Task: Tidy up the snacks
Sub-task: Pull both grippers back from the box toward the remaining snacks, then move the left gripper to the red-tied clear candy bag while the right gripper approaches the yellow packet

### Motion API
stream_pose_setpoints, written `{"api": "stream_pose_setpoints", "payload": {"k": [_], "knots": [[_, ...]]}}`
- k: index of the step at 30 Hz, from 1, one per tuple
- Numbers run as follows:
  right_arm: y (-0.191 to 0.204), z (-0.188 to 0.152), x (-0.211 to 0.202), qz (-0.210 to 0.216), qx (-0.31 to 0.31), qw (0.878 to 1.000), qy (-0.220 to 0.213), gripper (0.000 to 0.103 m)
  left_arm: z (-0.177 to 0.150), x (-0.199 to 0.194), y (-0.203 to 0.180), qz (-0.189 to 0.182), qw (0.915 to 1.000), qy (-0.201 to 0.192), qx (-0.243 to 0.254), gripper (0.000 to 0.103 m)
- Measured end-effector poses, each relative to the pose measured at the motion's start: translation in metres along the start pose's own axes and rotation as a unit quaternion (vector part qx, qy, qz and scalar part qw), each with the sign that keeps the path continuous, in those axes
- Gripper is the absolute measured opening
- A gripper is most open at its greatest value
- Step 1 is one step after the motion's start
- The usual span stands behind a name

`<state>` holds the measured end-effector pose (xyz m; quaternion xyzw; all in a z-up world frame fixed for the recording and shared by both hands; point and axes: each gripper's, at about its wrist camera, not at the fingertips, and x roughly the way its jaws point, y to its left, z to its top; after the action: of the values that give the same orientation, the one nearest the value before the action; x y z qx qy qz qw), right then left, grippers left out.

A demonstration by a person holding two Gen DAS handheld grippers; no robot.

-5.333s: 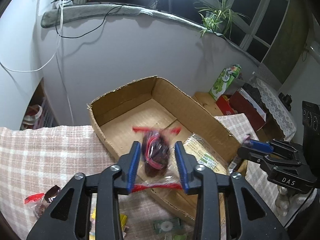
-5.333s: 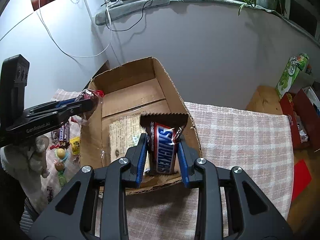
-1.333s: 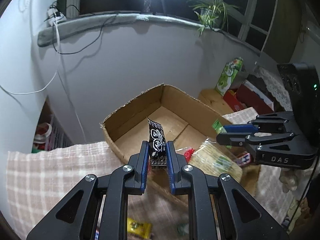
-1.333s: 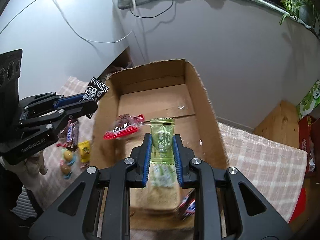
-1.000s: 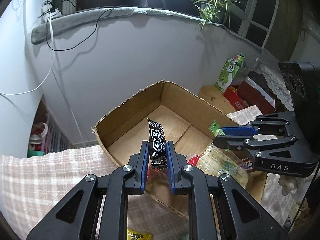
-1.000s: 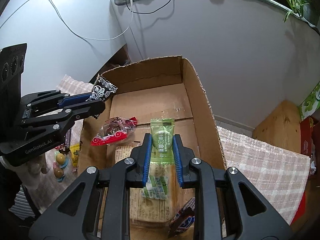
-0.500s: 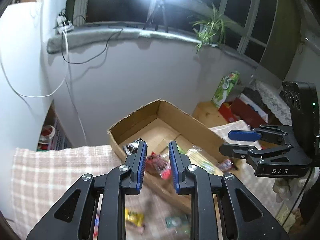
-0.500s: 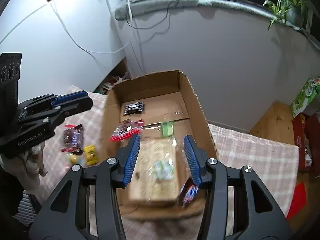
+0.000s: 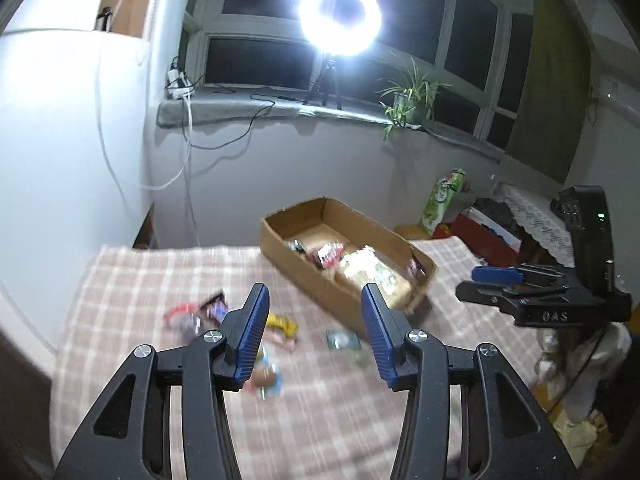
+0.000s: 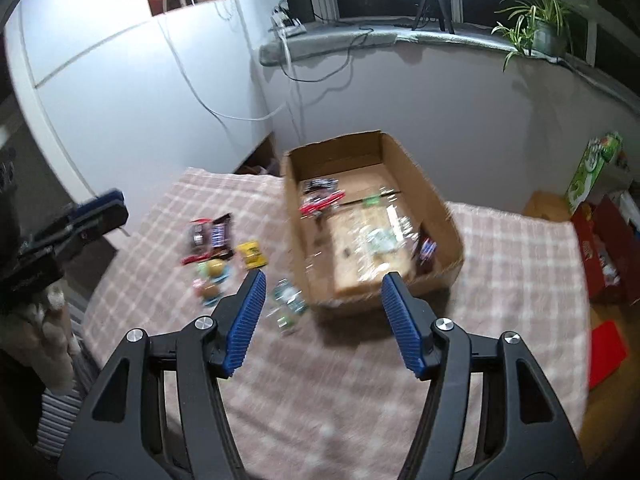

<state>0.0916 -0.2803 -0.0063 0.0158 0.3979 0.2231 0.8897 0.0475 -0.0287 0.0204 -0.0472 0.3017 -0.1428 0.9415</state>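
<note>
Left wrist view first: the left gripper (image 9: 314, 336), black plastic arms tipped with ribbed blue pads, stands spread wide with nothing between its fingers, held high above the pink-and-white checked woven cloth (image 9: 132, 288) on the table. Past its tips lie blurred loose wrapped snacks (image 9: 280, 326) on the cloth, crinkly foil in red, yellow and green. Beyond them sits the open brown corrugated cardboard box (image 9: 304, 268), a shallow rectangle with raw torn edges. To the side hangs the right gripper (image 9: 492, 280); from here I cannot tell how far apart its fingers are.

From the right wrist view, the right gripper (image 10: 322, 320) is also spread wide and grips nothing. Inside the box (image 10: 436, 208) lie a large clear-wrapped cracker pack (image 10: 372, 244), a red-edged glossy packet (image 10: 320, 202), a small black sachet (image 10: 320, 184) and a small green sachet (image 10: 372, 200). Left of the box on the cloth rest dark chocolate bars (image 10: 212, 236), a yellow square packet (image 10: 251, 255) and round wrapped sweets (image 10: 214, 276).
</note>
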Motion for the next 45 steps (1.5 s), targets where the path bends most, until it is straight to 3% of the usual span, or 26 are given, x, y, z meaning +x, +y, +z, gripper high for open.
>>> {"api": "stream_pose_setpoints", "payload": {"k": [6,9,13,18,22,24,26,29,34,39,45], "knots": [[0.019,-0.034,-0.022,0.026,0.013,1.0,-0.006,0.064,-0.027,-0.046,0.004,0.011,0.9999,-0.012,-0.004,0.047],[0.031,-0.051,-0.036,0.022,0.006,1.0,-0.015,0.082,-0.039,-0.065,0.013,0.022,0.9993,-0.023,-0.019,0.047],[0.045,-0.069,-0.046,0.04,-0.005,0.999,-0.017,0.084,-0.062,-0.079,0.03,0.035,0.998,-0.023,-0.048,0.047],[0.062,-0.084,-0.044,0.044,-0.038,0.998,-0.021,0.084,-0.086,-0.061,0.055,0.04,0.9962,0.016,-0.075,0.047],[0.064,-0.08,-0.013,0.059,-0.051,0.997,0.011,0.084,-0.092,-0.032,0.071,0.045,0.9943,0.047,-0.085,0.047],[0.063,-0.072,0.009,0.074,-0.053,0.995,0.029,0.082,-0.091,-0.014,0.078,0.045,0.9936,0.058,-0.086,0.046],[0.063,-0.063,0.031,0.087,-0.062,0.993,0.048,0.067,-0.086,0.006,0.085,0.045,0.9928,0.069,-0.086,0.046],[0.066,-0.045,0.07,0.094,-0.085,0.989,0.078,0.055,-0.071,0.039,0.103,0.042,0.9899,0.09,-0.101,0.046],[0.067,-0.02,0.124,0.096,-0.074,0.983,0.135,0.042,-0.05,0.08,0.136,0.038,0.9755,0.139,-0.166,0.046],[0.078,-0.008,0.142,0.072,-0.086,0.98,0.165,0.04,-0.046,0.084,0.145,0.052,0.958,0.19,-0.208,0.044],[0.079,0.021,0.16,0.08,-0.009,0.975,0.206,0.04,-0.03,0.091,0.141,0.081,0.94,0.236,-0.233,0.044]]}}
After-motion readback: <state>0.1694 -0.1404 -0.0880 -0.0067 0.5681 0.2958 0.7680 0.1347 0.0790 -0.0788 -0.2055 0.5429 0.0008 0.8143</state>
